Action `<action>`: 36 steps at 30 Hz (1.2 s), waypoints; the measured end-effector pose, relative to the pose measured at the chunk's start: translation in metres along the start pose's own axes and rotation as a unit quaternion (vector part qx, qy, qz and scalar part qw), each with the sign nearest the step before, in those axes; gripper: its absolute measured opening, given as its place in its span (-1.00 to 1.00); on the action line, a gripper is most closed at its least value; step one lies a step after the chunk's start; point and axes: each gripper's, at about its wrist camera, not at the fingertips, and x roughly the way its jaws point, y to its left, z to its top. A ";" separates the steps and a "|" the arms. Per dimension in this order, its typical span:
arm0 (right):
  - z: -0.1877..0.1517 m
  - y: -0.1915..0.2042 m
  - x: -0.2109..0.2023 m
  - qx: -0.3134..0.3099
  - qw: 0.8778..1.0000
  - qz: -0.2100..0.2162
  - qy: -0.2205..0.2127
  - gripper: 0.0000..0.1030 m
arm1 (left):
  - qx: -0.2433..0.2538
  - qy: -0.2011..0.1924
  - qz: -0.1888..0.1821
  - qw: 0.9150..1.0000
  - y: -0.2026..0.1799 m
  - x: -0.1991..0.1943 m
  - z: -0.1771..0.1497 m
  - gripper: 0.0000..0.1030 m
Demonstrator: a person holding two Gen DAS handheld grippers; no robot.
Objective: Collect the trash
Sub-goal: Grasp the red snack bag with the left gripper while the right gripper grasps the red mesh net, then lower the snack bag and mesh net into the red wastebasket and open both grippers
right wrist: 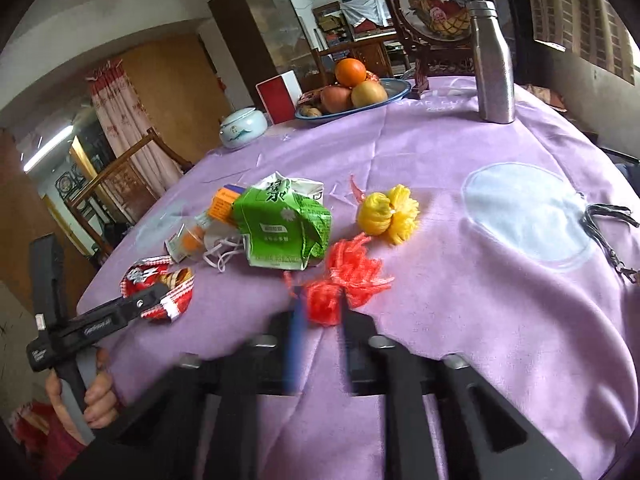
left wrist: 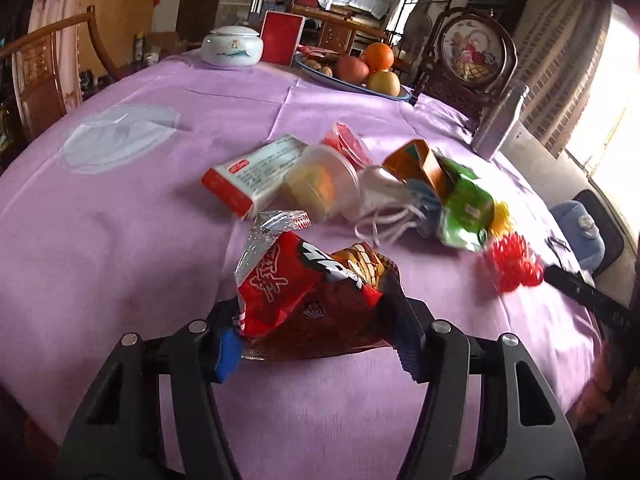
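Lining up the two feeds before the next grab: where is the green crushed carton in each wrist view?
Left wrist: green carton right of centre, beyond the red snack wrapper.
Right wrist: green carton just left of centre, beyond the red net.
Shared landmark: fruit plate at the far edge.

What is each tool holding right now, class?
Left tool: closed on the crumpled red foil snack wrapper.
Right tool: closed on the red plastic mesh net.

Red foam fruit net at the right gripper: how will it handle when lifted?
The red foam net looks light and squashy: its open mesh should compress between the right gripper pads. Its frayed strands splay loosely, so they'll probably dangle. It shouldn't roll, but it may snag.
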 end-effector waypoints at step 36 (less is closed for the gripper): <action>-0.055 0.065 -0.071 -0.078 0.992 0.083 -0.060 -0.54 | -0.076 -0.084 0.102 0.988 0.096 -0.187 -0.086 0.18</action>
